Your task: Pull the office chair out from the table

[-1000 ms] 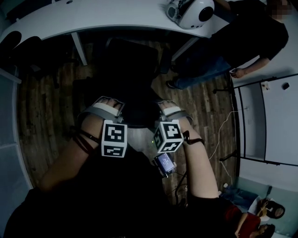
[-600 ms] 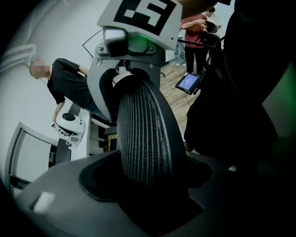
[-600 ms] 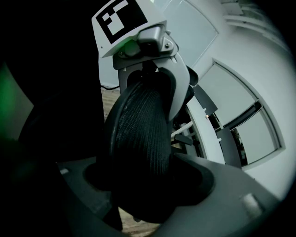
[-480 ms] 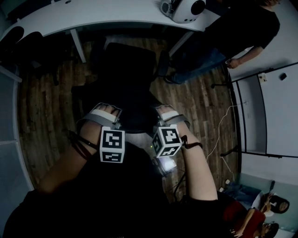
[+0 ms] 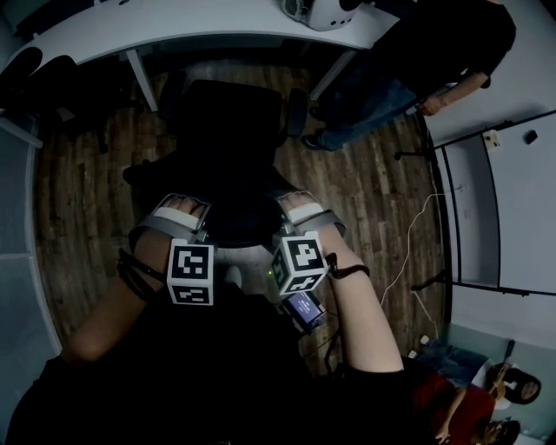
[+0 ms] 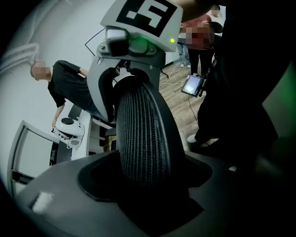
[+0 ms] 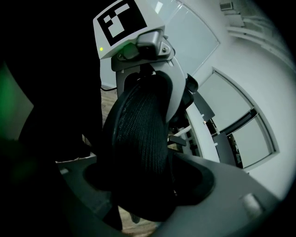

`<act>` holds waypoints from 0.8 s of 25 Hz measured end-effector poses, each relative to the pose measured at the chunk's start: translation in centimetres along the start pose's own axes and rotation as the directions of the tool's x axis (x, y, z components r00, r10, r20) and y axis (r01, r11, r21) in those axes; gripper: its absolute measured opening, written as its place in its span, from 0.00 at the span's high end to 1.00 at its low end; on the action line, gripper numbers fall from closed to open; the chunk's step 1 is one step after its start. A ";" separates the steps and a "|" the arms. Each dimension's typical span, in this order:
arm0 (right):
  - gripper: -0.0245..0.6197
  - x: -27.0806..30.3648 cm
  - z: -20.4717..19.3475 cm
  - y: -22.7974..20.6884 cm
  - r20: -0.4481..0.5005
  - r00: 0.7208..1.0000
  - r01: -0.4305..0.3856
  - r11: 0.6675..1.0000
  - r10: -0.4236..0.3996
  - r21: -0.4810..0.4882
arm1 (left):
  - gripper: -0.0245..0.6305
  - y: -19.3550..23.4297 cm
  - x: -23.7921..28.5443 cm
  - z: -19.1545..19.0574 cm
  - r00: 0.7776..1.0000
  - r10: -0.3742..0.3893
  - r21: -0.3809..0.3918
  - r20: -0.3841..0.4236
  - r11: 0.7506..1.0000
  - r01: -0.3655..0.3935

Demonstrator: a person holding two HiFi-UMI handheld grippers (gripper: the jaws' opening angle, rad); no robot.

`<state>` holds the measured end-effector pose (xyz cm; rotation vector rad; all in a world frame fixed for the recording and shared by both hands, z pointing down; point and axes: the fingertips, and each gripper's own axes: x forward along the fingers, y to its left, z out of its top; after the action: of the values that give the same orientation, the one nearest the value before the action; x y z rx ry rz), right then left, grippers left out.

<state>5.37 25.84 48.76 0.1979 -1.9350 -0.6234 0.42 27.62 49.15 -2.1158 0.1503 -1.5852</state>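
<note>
While the pull looks part done, floor: dark wood-plank floor [image 5: 78,200], open on the near side where the chair has to travel.
Table: white curved-edge table [image 5: 174,26] along the far side, with a white rounded device [image 5: 317,10] on it.
Chair: black mesh-backed office chair [image 5: 230,130], close in front of the table's near edge, seat mostly clear of it, backrest toward the person.
Bystander: person in dark clothes [image 5: 417,61] standing far right, beside the table end.
Left gripper [image 5: 178,207]: jaws wide apart yet clamped on the left of the thick backrest top [image 6: 141,134].
Right gripper [image 5: 295,204]: likewise set wide and gripping the right of that mesh rim [image 7: 138,139].
Screen: small lit screen [image 5: 304,306] just near of the right gripper.
Technique: draw both hands straight toward the near side at an even pace, so the chair rolls without swivelling; hold the grip firm, since mesh may slip.
Hidden: castors and base lie under the seat, unseen; whether the far edge of the seat is fully clear of the table cannot be told; dim light swallows chair detail.
</note>
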 end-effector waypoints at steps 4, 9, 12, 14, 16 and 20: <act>0.45 -1.1 0.1 0.6 -0.010 1.000 0.023 0.999 -0.023 -0.030 | 0.41 -0.5 -0.7 1.2 0.999 0.009 -0.030 0.036 1.000 -0.008; 0.45 -7.2 3.6 -0.6 0.190 0.982 -0.023 0.979 -0.016 0.202 | 0.48 -0.2 -7.0 3.3 0.971 0.012 -0.186 0.238 0.982 0.034; 0.45 -12.8 6.0 -2.8 0.374 0.922 -0.057 0.920 -0.101 0.388 | 0.75 2.7 -13.7 5.6 0.834 0.148 -0.409 0.531 0.907 0.099; 0.73 -16.2 7.7 -4.7 0.512 0.825 -0.081 0.847 -0.238 0.525 | 0.95 6.0 -17.9 6.1 0.647 0.353 -0.612 0.676 0.757 0.227; 0.96 -18.5 8.6 -7.0 0.571 0.714 -0.100 0.748 -0.405 0.656 | 0.96 8.6 -19.8 5.0 0.545 0.522 -0.738 0.656 0.596 0.317; 0.96 -19.1 8.9 -8.8 0.518 0.672 -0.067 0.653 -0.529 0.754 | 0.96 9.8 -20.8 4.1 0.533 0.621 -0.804 0.574 0.551 0.223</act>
<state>4.69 29.05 26.17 0.8713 -2.9026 -0.0073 -0.53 28.02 25.79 -3.1285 0.9679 -0.0561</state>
